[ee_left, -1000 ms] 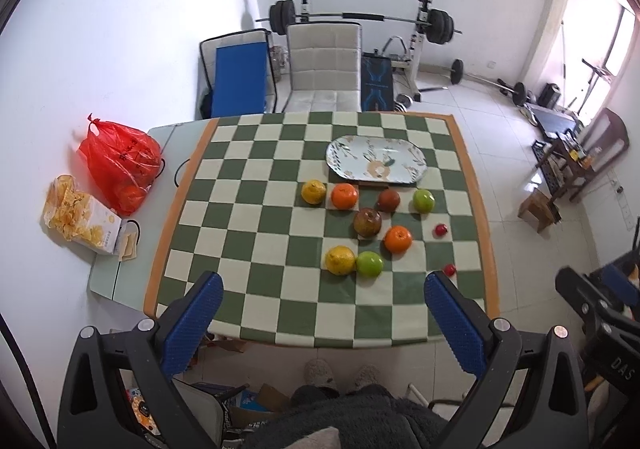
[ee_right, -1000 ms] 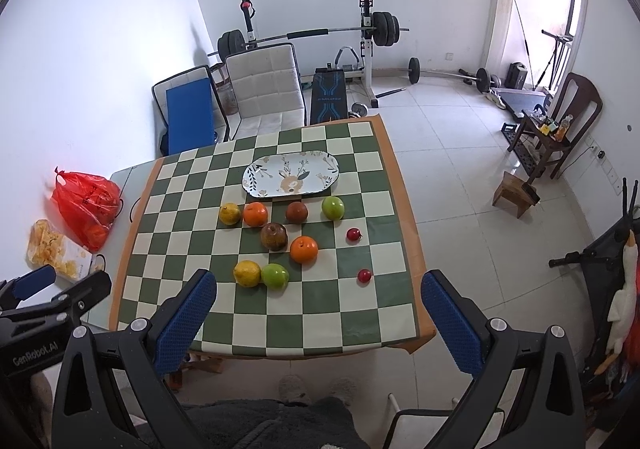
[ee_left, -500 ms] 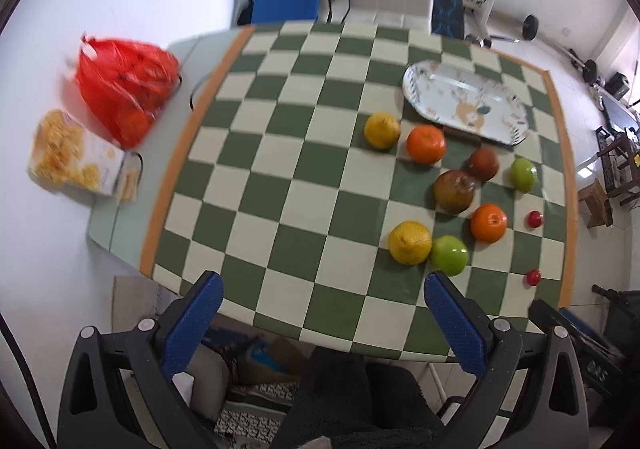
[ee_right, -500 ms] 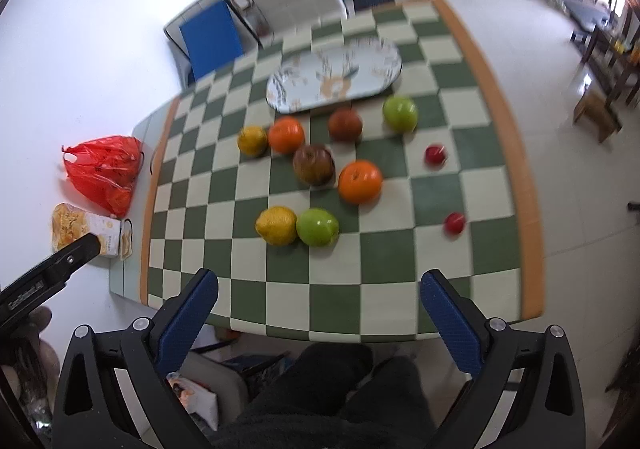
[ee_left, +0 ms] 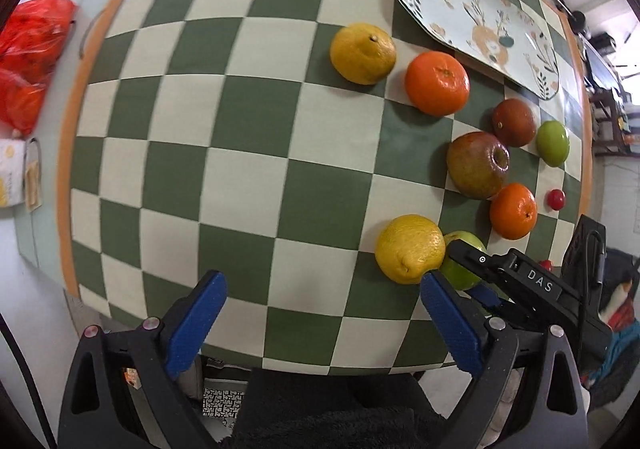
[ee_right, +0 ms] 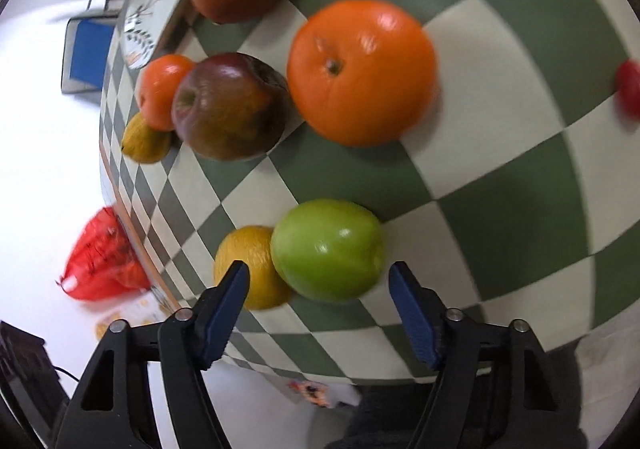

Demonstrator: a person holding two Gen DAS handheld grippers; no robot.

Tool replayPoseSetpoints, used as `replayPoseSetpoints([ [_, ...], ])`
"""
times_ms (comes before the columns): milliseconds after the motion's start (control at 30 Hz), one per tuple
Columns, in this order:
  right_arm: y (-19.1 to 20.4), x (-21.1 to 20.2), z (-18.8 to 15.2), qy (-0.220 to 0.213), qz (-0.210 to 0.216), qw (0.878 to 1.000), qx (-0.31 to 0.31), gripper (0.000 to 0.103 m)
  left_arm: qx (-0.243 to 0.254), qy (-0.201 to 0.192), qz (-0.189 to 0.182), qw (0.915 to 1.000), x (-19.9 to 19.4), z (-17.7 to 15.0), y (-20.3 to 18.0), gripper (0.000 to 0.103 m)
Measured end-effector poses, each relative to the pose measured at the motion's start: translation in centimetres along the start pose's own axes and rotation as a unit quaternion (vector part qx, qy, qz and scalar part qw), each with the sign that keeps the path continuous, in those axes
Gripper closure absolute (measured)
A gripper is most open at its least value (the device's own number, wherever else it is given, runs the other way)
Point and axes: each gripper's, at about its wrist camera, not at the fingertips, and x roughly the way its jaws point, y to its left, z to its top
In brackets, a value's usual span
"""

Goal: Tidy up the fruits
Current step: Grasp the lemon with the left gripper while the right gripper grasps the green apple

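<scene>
Reaching stage: our right gripper (ee_right: 318,289), jaws spread, frames the glossy green apple (ee_right: 328,249); next, close. Left gripper (ee_left: 320,313) open, empty.

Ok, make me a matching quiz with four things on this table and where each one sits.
1. green apple
2. plate
3. red bag
4. dark red apple

A. off the checkered cloth
B. far side, nothing on it
C. just ahead of the right gripper's open fingers
D. middle of the fruit group

Pairs: 1-C, 2-B, 3-A, 4-D
</scene>
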Motion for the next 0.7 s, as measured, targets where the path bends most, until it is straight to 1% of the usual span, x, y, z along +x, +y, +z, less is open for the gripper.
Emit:
replayPoseSetpoints([
  [67, 0.2, 1.2, 0.2, -0.005, -0.006, 1.0, 0.009, 0.038, 0.018, 0.007, -0.009, 0.9998, 0.8, 0.7, -0.5, 0.004],
  [100, 0.3, 1.4, 0.0, -0.009, -0.002, 1.0, 0.011, 0.038, 0.026, 0.012, -0.013, 0.9995, 1.2, 1.0, -0.9, 0.004],
  [133, 0.4, 1.5, -0.2, -0.013, -0.008, 1.0, 0.008, 0.038, 0.035, 0.021, -0.02, 0.999, 1.7, 1.2, -1.4, 0.004],
  [200, 0.9, 0.9, -0.5, -0.022, -0.05, 0.998, -0.013, 0.038, 0.052, 0.037, -0.035, 0.9973, 2.9, 1.5, -2.7, 0.004],
  [233, 1.1, 0.6, -0.8, -0.03, -0.079, 0.996, -0.032, 0.038, 0.062, 0.043, -0.038, 0.9964, 3.4, 1.6, -3.3, 0.004],
  [300, 1.1, 0.0, -1.0, -0.038, -0.115, 0.991, -0.055, 0.038, 0.089, 0.054, -0.03, 0.9941, 4.7, 1.6, -4.9, 0.004],
  [367, 0.8, -0.4, -1.1, -0.04, -0.141, 0.987, -0.065, 0.038, 0.123, 0.059, -0.011, 0.9906, 6.0, 1.8, -6.4, 0.004],
  [400, 0.7, -0.4, -1.1, -0.038, -0.149, 0.986, -0.069, 0.038, 0.14, 0.062, 0.002, 0.9882, 6.8, 1.7, -7.1, 0.005],
  [433, 0.5, -0.4, -1.3, -0.037, -0.153, 0.985, -0.071, 0.038, 0.147, 0.065, 0.005, 0.987, 7.2, 1.8, -7.3, 0.013],
  [467, 0.5, -0.4, -1.3, -0.037, -0.155, 0.984, -0.073, 0.038, 0.152, 0.068, 0.005, 0.986, 7.6, 1.8, -7.5, 0.018],
  [500, 0.7, -0.2, -1.4, -0.035, -0.156, 0.984, -0.077, 0.038, 0.156, 0.07, 0.006, 0.9853, 7.9, 1.9, -7.7, 0.03],
  [533, 1.0, 0.0, -1.4, -0.034, -0.156, 0.984, -0.081, 0.038, 0.159, 0.07, 0.004, 0.9847, 8.2, 2.0, -7.9, 0.04],
  [567, 1.1, 0.3, -1.3, -0.034, -0.158, 0.983, -0.085, 0.038, 0.162, 0.069, -0.001, 0.9844, 8.3, 2.2, -8.0, 0.041],
  [700, 2.6, 0.9, -1.0, -0.04, -0.169, 0.979, -0.106, 0.038, 0.18, 0.031, 0.021, 0.9829, 7.7, 2.7, -8.7, 0.042],
])
